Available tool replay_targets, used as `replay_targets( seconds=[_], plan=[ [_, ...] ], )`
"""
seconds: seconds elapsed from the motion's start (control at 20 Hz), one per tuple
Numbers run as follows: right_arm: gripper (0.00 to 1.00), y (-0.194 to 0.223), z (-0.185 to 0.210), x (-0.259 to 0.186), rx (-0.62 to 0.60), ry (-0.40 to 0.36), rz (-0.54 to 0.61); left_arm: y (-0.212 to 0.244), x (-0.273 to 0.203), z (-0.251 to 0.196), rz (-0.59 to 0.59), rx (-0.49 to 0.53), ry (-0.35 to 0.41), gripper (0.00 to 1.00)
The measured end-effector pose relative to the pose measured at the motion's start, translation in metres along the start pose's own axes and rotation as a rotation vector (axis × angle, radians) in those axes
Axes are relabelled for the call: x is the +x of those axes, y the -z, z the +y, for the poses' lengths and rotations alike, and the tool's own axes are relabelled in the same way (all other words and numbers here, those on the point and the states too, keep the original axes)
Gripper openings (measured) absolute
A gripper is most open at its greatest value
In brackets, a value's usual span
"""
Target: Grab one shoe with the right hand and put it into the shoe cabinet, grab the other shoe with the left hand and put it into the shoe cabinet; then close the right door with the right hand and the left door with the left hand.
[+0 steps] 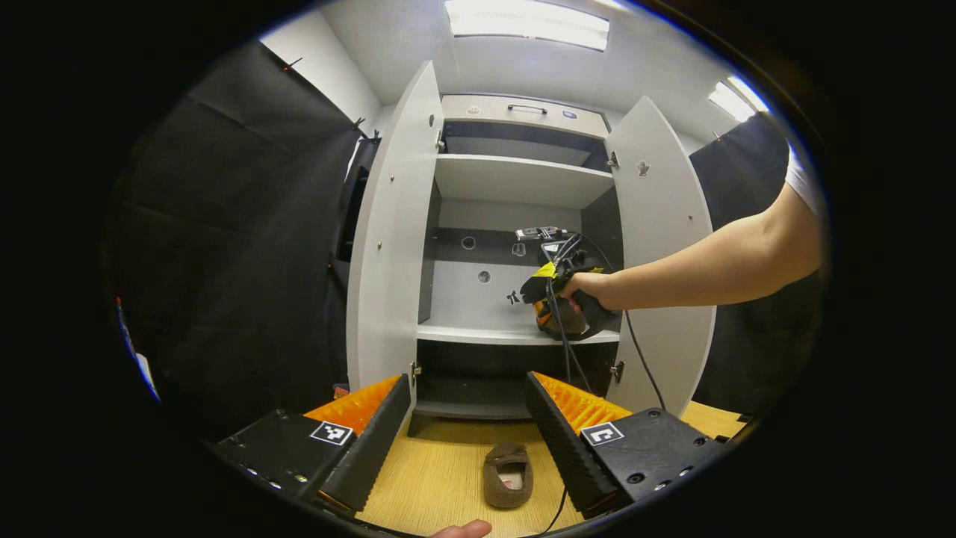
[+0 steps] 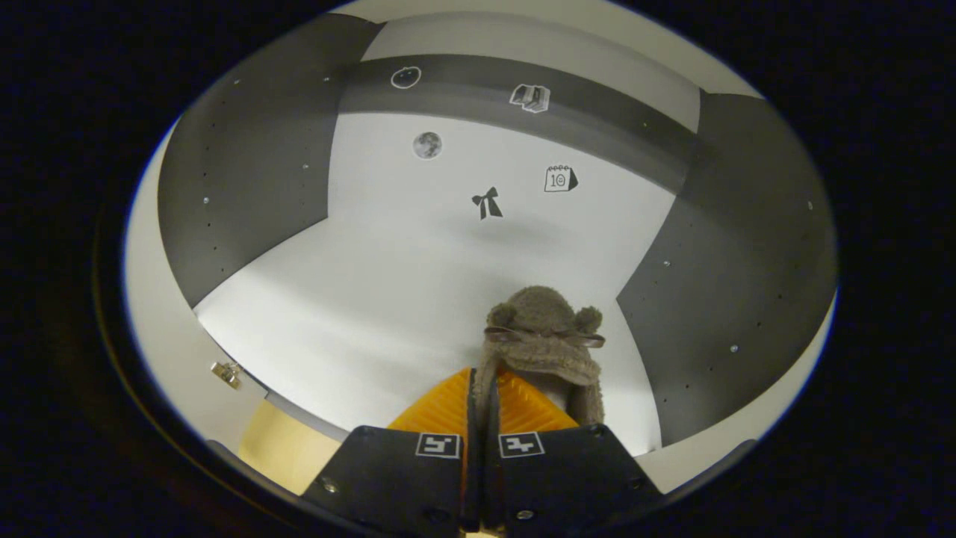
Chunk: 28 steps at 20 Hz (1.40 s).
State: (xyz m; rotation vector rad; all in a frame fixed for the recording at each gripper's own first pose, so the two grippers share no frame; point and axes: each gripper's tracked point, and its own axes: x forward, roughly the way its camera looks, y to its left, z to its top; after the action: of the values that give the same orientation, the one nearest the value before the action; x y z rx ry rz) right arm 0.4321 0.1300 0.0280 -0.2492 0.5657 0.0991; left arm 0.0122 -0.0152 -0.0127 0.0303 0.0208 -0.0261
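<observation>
Inside the shoe cabinet (image 2: 478,269), on its middle shelf, my right gripper (image 2: 482,403) pinches the first shoe (image 2: 541,340), not yet released. My left gripper (image 1: 467,426) hangs spread above the second shoe (image 1: 508,474) on the floor; both doors are open.

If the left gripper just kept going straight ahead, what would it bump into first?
Probably the shoe cabinet: the open left gripper points at its dark bottom opening. The brown shoe lies low on the floor between its fingers, likely under that line; depth is unclear.
</observation>
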Motion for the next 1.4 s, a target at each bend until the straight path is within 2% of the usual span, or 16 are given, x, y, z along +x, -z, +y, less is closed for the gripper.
replay_targets(
  seconds=[0.1, 0.2, 0.25, 0.35, 0.45, 0.5, 0.55, 0.65, 0.75, 0.85, 0.9, 0.95, 1.0, 1.05, 1.1, 1.4],
  plan=[
    [0.11, 0.000, -0.001, -0.001, 0.013, 0.009, -0.003, 0.000, 0.000, 0.002, 0.000, 0.005, -0.004, 0.95],
    [0.25, 0.000, -0.002, -0.007, 0.008, 0.009, 0.001, -0.002, 0.000, 0.004, -0.008, 0.007, -0.007, 0.95],
    [0.24, -0.001, -0.001, -0.012, 0.001, 0.004, -0.003, -0.003, -0.001, 0.004, -0.011, 0.005, -0.009, 0.95],
    [0.42, -0.006, -0.002, -0.023, -0.031, 0.002, -0.022, -0.004, 0.000, 0.005, -0.014, 0.005, -0.009, 0.95],
    [0.49, -0.014, -0.004, -0.041, -0.057, 0.001, -0.055, -0.004, 0.001, 0.005, -0.015, 0.004, -0.010, 0.95],
    [0.42, -0.018, -0.006, -0.052, -0.065, -0.001, -0.081, -0.004, 0.002, 0.005, -0.017, 0.001, -0.007, 0.95],
    [0.56, -0.022, -0.008, -0.063, -0.073, -0.003, -0.111, -0.004, 0.003, 0.004, -0.019, -0.003, -0.005, 0.95],
    [0.59, -0.028, -0.010, -0.091, -0.067, -0.014, -0.175, -0.003, 0.005, 0.003, -0.017, -0.009, 0.001, 0.95],
    [0.53, -0.030, -0.011, -0.121, -0.027, -0.046, -0.239, -0.004, 0.005, 0.002, -0.018, -0.014, 0.003, 0.95],
    [0.62, -0.028, -0.014, -0.150, 0.019, -0.074, -0.301, -0.003, 0.007, 0.001, -0.017, -0.016, 0.006, 0.95],
    [0.54, -0.024, -0.017, -0.163, 0.032, -0.079, -0.334, -0.003, 0.008, 0.001, -0.016, -0.015, 0.009, 0.95],
    [0.54, -0.018, -0.022, -0.177, 0.041, -0.074, -0.359, -0.003, 0.008, 0.000, -0.017, -0.012, 0.012, 0.95],
    [0.62, -0.011, -0.025, -0.190, 0.057, -0.074, -0.379, -0.004, 0.008, -0.001, -0.018, -0.009, 0.014, 0.95],
    [0.55, -0.002, -0.026, -0.200, 0.070, -0.080, -0.394, -0.005, 0.008, -0.001, -0.020, -0.007, 0.016, 0.95],
    [0.62, 0.008, -0.029, -0.209, 0.081, -0.082, -0.406, -0.005, 0.009, -0.003, -0.021, -0.008, 0.020, 0.95],
    [0.56, 0.081, -0.043, -0.241, 0.144, -0.009, -0.490, -0.007, 0.009, -0.014, -0.020, -0.016, 0.053, 0.95]
  ],
)
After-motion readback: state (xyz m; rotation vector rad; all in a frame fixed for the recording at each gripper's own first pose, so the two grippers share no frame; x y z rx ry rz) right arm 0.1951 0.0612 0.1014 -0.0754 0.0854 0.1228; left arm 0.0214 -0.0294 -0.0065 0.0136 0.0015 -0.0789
